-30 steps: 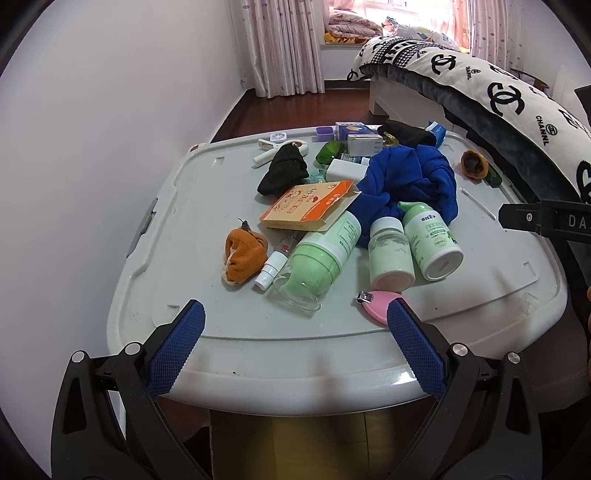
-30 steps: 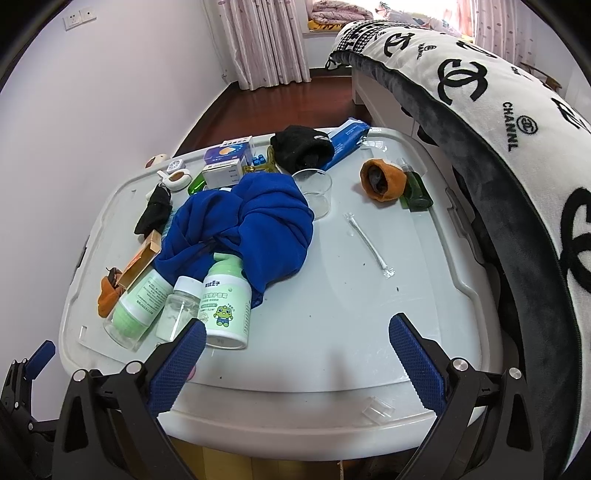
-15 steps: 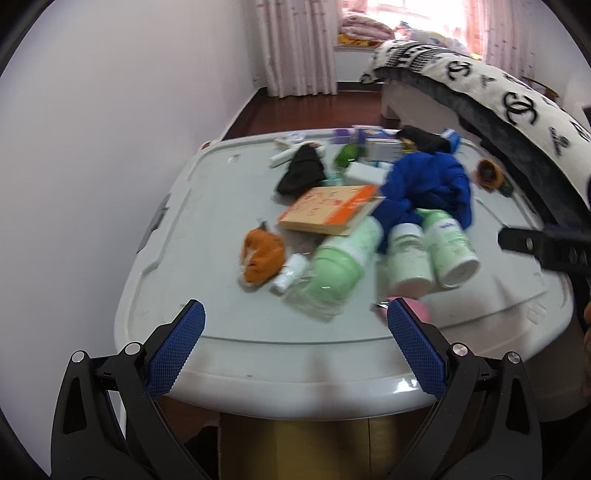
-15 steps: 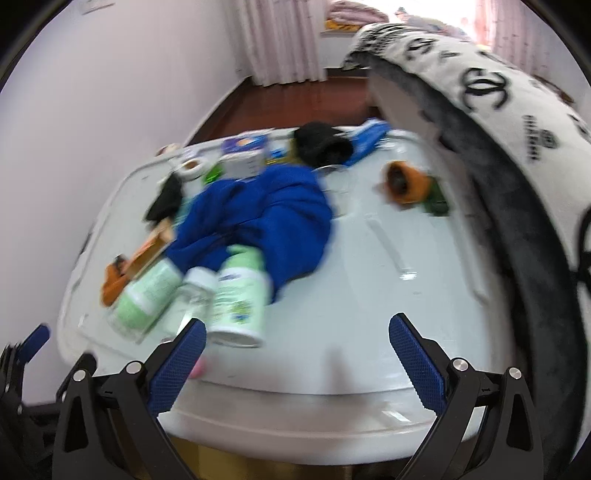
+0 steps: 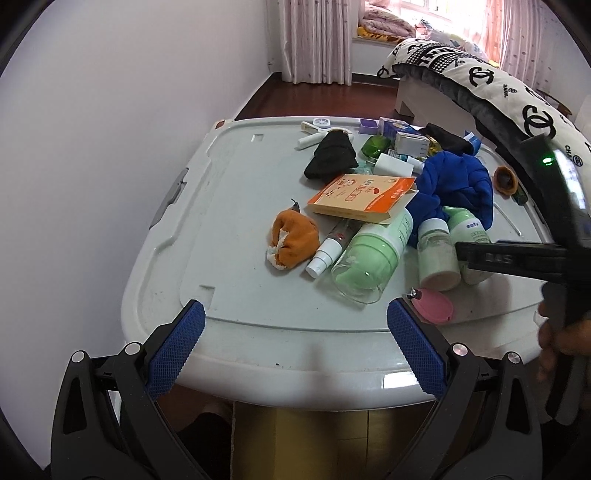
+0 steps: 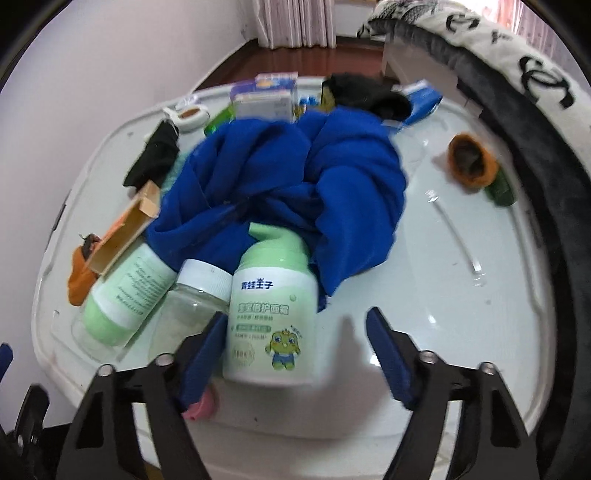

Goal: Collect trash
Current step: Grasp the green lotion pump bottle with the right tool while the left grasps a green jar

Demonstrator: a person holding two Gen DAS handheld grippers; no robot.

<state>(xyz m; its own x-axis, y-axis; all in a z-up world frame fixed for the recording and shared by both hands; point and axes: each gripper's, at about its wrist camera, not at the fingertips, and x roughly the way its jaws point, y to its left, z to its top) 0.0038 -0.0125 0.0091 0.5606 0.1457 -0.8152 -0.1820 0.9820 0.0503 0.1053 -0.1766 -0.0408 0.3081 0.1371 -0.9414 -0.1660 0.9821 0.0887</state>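
A pale grey plastic worktop (image 5: pixel 240 177) stands close to a plain white wall (image 5: pixel 110 110), with brown cardboard (image 5: pixel 295 435) showing under its near edge. Beyond it lies dark reddish wooden floor (image 5: pixel 325 99), which runs back to pink patterned curtains (image 5: pixel 314 37). Folded bedding (image 5: pixel 384 26) is piled at the bright window. Along the right runs a bed (image 5: pixel 417 99) covered by a white blanket (image 5: pixel 480 74) with black logos and a dark grey underside. A crumpled blue cloth (image 5: pixel 454 184) sits on the worktop, a black sock (image 5: pixel 332 158) to its left and an orange sock (image 5: pixel 295 240) nearer.
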